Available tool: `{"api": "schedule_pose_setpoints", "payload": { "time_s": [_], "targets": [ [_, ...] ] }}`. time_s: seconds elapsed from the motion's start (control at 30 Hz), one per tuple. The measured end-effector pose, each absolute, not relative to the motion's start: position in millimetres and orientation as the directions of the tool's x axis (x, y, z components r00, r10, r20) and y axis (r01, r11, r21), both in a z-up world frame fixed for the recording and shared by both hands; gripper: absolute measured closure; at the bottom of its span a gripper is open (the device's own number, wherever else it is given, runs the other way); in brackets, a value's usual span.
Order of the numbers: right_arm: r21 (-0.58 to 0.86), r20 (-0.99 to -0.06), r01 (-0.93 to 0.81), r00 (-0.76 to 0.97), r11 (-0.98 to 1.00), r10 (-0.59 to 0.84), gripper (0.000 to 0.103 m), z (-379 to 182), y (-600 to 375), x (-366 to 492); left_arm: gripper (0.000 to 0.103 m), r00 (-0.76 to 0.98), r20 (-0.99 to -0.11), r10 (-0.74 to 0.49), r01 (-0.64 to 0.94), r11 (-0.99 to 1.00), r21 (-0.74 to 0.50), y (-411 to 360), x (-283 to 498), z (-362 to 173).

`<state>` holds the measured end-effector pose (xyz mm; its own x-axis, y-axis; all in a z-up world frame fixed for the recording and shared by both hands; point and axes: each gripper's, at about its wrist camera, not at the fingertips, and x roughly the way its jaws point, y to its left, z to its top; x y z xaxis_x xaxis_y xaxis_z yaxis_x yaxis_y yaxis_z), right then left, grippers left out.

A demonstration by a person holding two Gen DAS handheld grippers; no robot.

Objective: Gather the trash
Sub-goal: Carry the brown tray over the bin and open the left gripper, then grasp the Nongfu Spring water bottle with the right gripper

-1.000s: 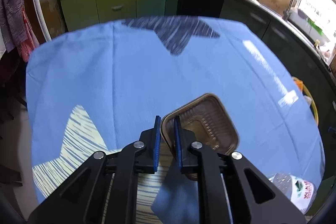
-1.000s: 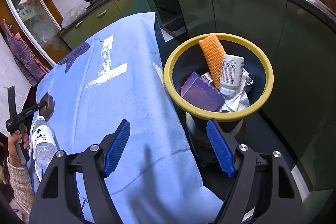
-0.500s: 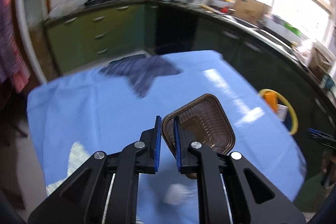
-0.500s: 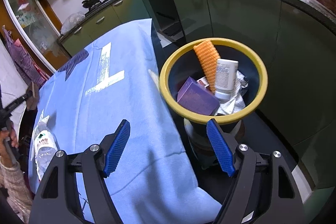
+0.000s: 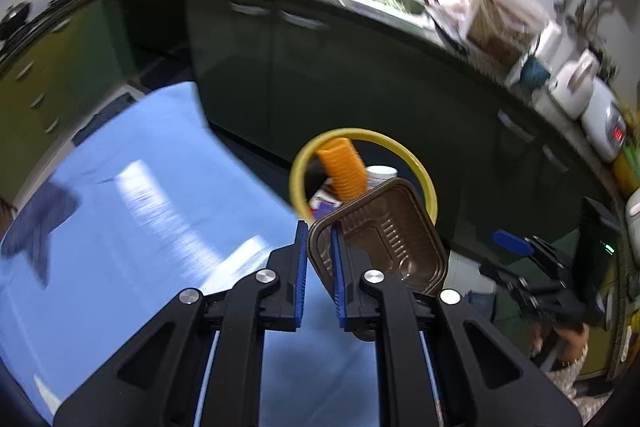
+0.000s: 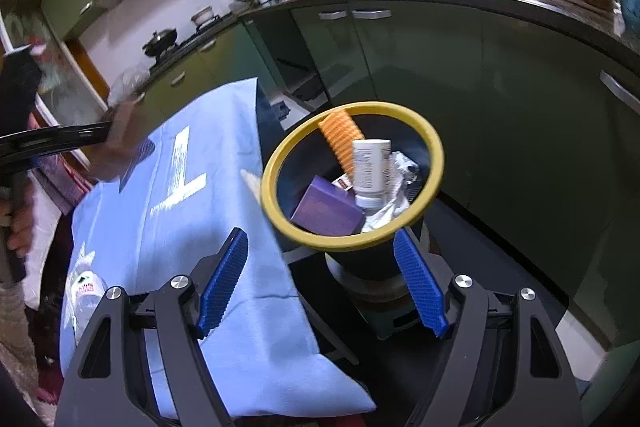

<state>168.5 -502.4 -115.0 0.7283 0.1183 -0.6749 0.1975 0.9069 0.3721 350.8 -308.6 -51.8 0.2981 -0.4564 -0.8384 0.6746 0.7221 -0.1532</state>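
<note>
Left tongs pinch the brown tray by its rim; carry it fully over the bin ahead before release. Right tongs gape wide, empty.

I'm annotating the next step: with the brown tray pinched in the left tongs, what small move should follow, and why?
Probably carry the tray a little further, over the bin, before letting go. The left tongs pinch its rim, and it only overlaps the bin's near edge. The right tongs hang open and empty.
</note>
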Motion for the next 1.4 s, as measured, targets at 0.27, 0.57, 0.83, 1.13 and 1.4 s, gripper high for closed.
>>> {"api": "schedule_pose_setpoints", "payload": {
  "time_s": [0.27, 0.57, 0.83, 1.13, 1.4],
  "targets": [
    [0.437, -0.644, 0.231, 0.755, 0.869, 0.123, 0.028, -121, -539, 146, 0.092, 0.269, -0.914, -0.303, 0.656, 0.753, -0.056, -423, 392, -127],
    [0.475, -0.630, 0.249, 0.766, 0.844, 0.128, 0.027, -124, -560, 137, 0.045, 0.262, -0.941, -0.213, 0.604, 0.797, -0.012, -444, 419, -158],
    [0.470, -0.626, 0.188, 0.759, 0.863, 0.176, 0.026, -119, -533, 149, 0.026, 0.285, -0.784, -0.552, 0.607, 0.737, -0.298, -339, 375, -56],
    [0.393, -0.648, 0.000, 0.709, 0.919, 0.277, 0.025, -97, -437, 192, 0.015, 0.680, -0.481, -0.553, 0.469, 0.833, -0.295, -109, 312, 5],
    [0.328, -0.697, -0.248, 0.588, 0.912, 0.410, 0.024, -83, -317, 244, 0.012, 0.892, -0.339, -0.300, 0.193, 0.930, -0.313, 58, 296, -23]
  ]
}}
